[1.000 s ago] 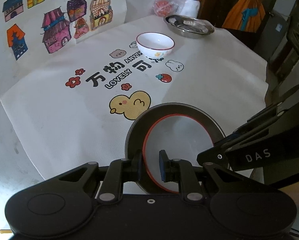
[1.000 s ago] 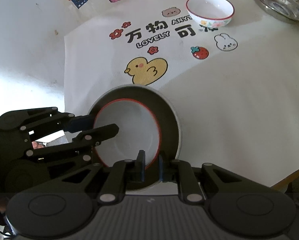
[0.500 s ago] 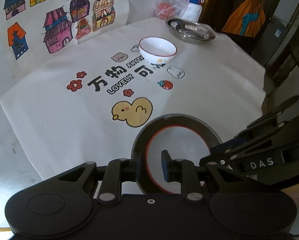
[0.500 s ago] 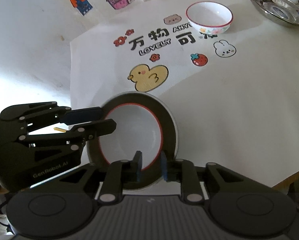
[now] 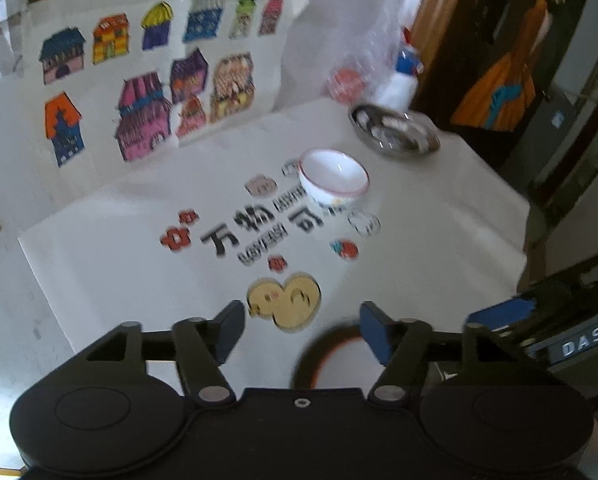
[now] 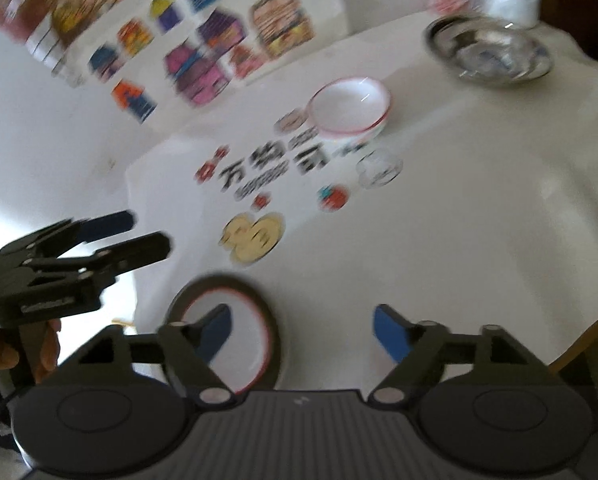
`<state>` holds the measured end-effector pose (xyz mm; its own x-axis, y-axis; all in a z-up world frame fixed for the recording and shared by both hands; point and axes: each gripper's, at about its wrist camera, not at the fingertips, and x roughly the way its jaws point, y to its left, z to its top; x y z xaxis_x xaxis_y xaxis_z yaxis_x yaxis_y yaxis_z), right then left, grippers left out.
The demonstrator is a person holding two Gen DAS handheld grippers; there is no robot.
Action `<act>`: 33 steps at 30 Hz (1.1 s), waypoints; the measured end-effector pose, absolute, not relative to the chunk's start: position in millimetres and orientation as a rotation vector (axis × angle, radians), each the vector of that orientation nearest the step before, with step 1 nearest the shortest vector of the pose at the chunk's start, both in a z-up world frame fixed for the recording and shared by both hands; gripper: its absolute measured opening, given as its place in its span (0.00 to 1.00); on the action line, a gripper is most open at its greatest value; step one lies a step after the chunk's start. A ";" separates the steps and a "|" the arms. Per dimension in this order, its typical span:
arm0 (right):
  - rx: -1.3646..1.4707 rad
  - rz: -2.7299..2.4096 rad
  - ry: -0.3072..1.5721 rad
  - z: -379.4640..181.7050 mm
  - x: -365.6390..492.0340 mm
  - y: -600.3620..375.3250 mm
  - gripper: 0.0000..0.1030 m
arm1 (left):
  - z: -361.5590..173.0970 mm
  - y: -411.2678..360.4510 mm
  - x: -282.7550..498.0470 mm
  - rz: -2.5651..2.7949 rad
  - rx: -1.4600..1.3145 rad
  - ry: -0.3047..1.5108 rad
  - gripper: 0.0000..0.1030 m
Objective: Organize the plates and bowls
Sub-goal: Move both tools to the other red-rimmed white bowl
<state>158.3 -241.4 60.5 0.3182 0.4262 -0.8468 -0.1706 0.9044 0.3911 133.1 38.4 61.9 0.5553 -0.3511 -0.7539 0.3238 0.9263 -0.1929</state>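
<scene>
The surface (image 6: 479, 208) is draped in a white cloth printed with a yellow duck (image 5: 285, 304), black lettering and small cartoon figures, and a sheet of coloured house drawings stands propped behind it.

At the cloth's near edge lies the dark-rimmed plate (image 6: 269, 320) with a red ring around its white centre, flat on the cloth.

The left claw (image 5: 302, 332) hangs above it with its jaws opening, spread wide, touching nothing. The plate's rim shows low between them.

The right claw (image 6: 302, 332) is likewise opening, its blue pads far apart and gripping nothing; the plate sits under its left finger.

At the far corner rests a steel dish (image 6: 489, 54), well apart from the plate.

Mid-cloth, beside the lettering, stands a white bowl (image 5: 334, 178) with a red rim, upright.
</scene>
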 end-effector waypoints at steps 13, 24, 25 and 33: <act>0.376 0.245 1.116 28.8 231.4 -292.1 1.00 | 50.8 15.6 203.5 -0.281 -0.050 0.825 0.99; 0.437 0.233 1.106 -2.1 302.4 -298.6 1.00 | 13.9 -16.5 278.1 -0.257 -0.064 0.863 0.99; 0.435 0.234 1.106 -3.6 307.0 -298.4 1.00 | 11.2 -18.6 283.6 -0.258 -0.067 0.868 0.99; 0.427 0.243 1.123 -16.1 333.0 -289.6 1.00 | -3.1 -30.4 300.6 -0.261 -0.044 0.892 0.99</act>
<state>333.0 -289.6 -16.1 0.4183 0.3982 -0.8163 0.0245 0.8935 0.4484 300.6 -30.5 -3.1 0.5984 -0.2431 -0.7634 0.2065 0.9675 -0.1461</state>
